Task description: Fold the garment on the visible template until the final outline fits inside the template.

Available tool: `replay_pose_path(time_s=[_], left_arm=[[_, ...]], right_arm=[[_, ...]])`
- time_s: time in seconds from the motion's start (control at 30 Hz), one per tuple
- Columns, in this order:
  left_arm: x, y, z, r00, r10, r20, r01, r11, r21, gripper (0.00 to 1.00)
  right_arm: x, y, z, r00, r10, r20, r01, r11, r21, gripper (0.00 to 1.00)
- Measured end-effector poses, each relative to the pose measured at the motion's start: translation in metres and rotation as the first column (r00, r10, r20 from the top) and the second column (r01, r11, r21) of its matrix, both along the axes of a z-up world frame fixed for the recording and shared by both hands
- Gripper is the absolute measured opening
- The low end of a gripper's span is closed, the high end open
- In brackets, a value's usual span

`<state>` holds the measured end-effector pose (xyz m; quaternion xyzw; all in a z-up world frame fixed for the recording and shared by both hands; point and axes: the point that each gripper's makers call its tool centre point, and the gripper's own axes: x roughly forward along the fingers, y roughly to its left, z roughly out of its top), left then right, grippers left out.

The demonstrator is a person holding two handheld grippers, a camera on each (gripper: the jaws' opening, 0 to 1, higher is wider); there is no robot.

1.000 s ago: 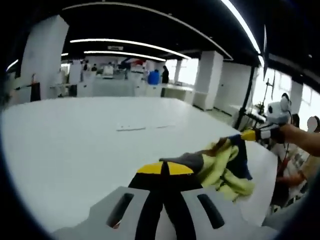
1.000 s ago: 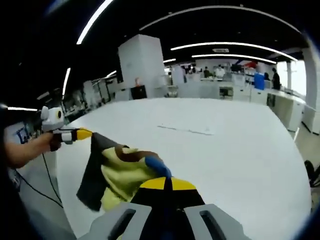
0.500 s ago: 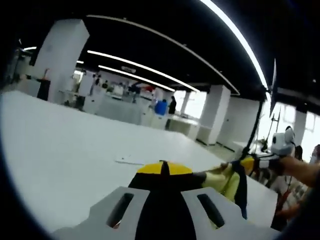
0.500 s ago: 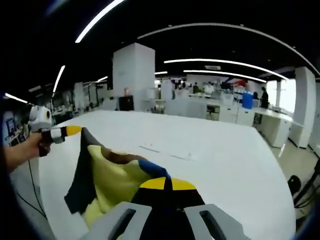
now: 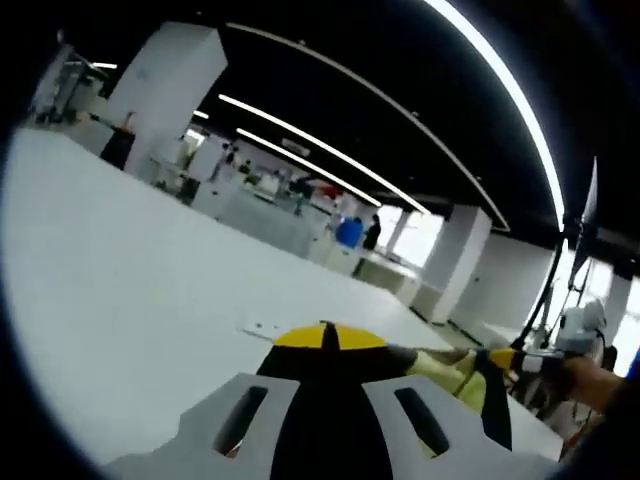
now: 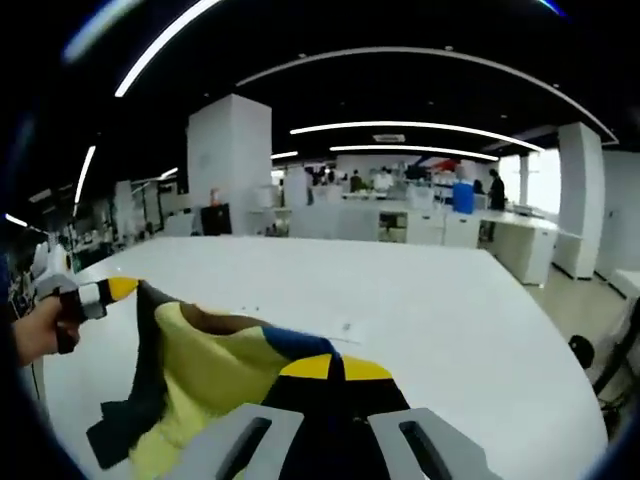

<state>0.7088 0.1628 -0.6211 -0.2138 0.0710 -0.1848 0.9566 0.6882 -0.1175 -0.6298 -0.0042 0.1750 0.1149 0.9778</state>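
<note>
Much of the yellow and dark garment (image 6: 195, 375) is cut off behind the grippers' own bodies, and the template on the white table (image 6: 440, 310) is too faint to make out. In the right gripper view, the right gripper (image 6: 328, 362) has its jaws closed on one edge of the garment, while the left gripper (image 6: 118, 290), gripped by a hand (image 6: 35, 332), pinches the far corner. In the left gripper view, the left gripper (image 5: 322, 338) is clamped on the cloth, stretched toward the right gripper (image 5: 503, 358), above the table.
</note>
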Motion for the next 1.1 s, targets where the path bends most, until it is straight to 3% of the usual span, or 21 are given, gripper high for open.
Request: replay_pose_path(time_s=[0.17,0.23,0.3,0.4,0.6,0.67,0.83,1.1], left_arm=[[0.018,-0.002,-0.034,0.998,0.024,-0.056,-0.022,0.999,0.022,0.0],[0.023,-0.003,-0.049,0.995,0.031,-0.094,-0.029,0.999,0.02,0.0],[0.026,-0.007,-0.066,0.991,0.027,-0.13,-0.023,0.999,0.031,0.0],[0.026,-0.012,-0.085,0.984,0.016,-0.177,-0.006,0.999,0.054,0.0],[0.025,-0.011,-0.117,0.967,-0.003,-0.256,0.028,0.995,0.096,0.0],[0.021,-0.008,-0.129,0.956,0.004,-0.295,0.048,0.985,0.168,0.0],[0.024,-0.012,-0.137,0.958,0.006,-0.286,0.071,0.964,0.256,0.0],[0.038,-0.012,-0.137,0.956,0.048,-0.288,0.018,0.975,0.223,0.0]], right_arm=[[0.028,-0.006,-0.029,0.998,-0.039,-0.047,0.04,0.999,0.011,0.0],[0.034,-0.009,-0.05,0.991,-0.065,-0.115,0.068,0.997,0.023,0.0],[0.04,-0.013,-0.065,0.988,-0.072,-0.138,0.073,0.997,-0.001,0.0],[0.037,-0.017,-0.089,0.971,-0.095,-0.218,0.101,0.995,0.015,0.0],[0.037,-0.02,-0.108,0.963,-0.086,-0.254,0.081,0.996,-0.03,0.0],[0.033,-0.02,-0.115,0.955,-0.083,-0.284,0.078,0.997,-0.028,0.0],[0.032,-0.017,-0.132,0.944,-0.064,-0.322,0.049,0.997,-0.056,0.0],[0.046,-0.022,-0.134,0.952,-0.047,-0.301,0.039,0.999,-0.033,0.0]])
